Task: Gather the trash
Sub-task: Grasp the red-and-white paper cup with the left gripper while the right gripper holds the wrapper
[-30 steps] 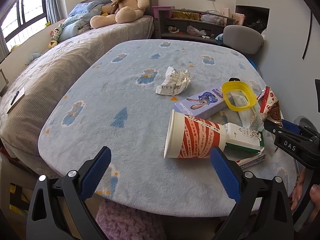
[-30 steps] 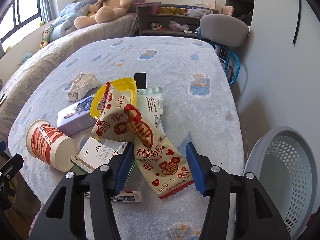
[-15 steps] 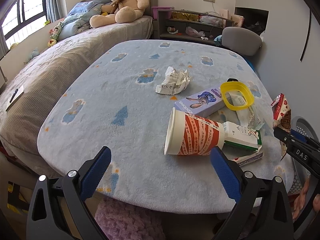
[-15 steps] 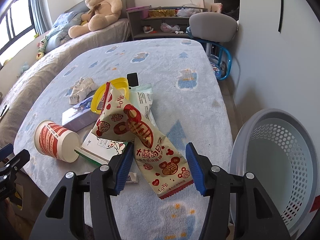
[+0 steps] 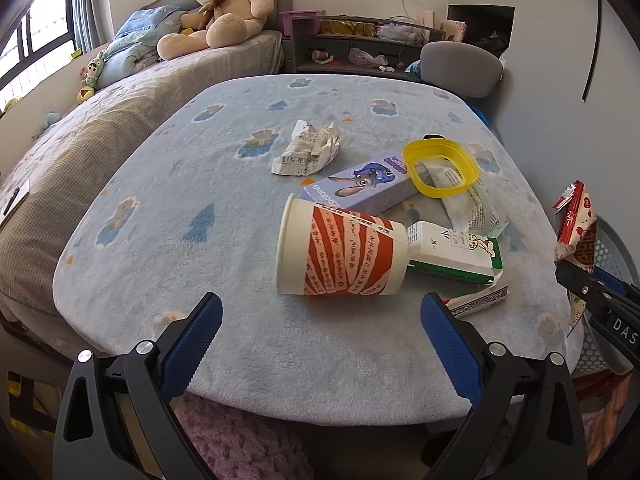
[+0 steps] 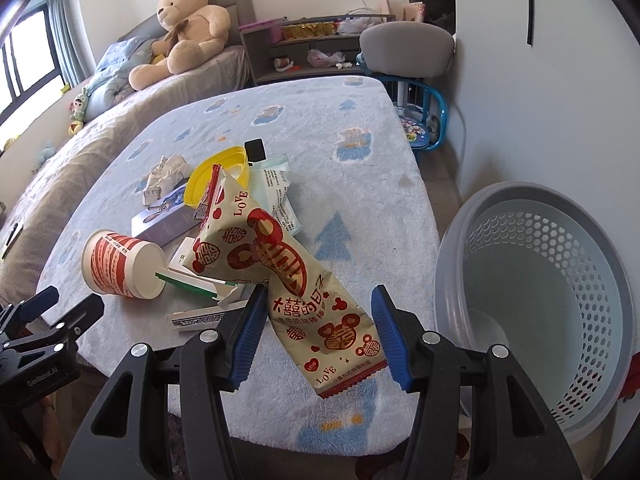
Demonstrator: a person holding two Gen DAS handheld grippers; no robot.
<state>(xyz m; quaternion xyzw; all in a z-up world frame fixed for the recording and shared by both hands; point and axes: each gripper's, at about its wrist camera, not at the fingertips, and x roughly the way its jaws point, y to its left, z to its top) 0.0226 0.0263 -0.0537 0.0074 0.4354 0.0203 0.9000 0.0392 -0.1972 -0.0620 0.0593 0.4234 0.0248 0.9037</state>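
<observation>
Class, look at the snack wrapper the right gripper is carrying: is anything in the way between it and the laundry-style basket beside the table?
Nothing visible blocks it. The right gripper holds the snack wrapper up above the table edge, and the basket stands open-topped just to its right, with only open air between them. The rest of the trash lies on the other side.

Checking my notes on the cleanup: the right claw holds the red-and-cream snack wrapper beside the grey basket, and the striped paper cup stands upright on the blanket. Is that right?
Not quite. The striped paper cup lies on its side on the blanket, as the left wrist view shows. The rest holds: the right claw grips the snack wrapper beside the grey basket.
</observation>
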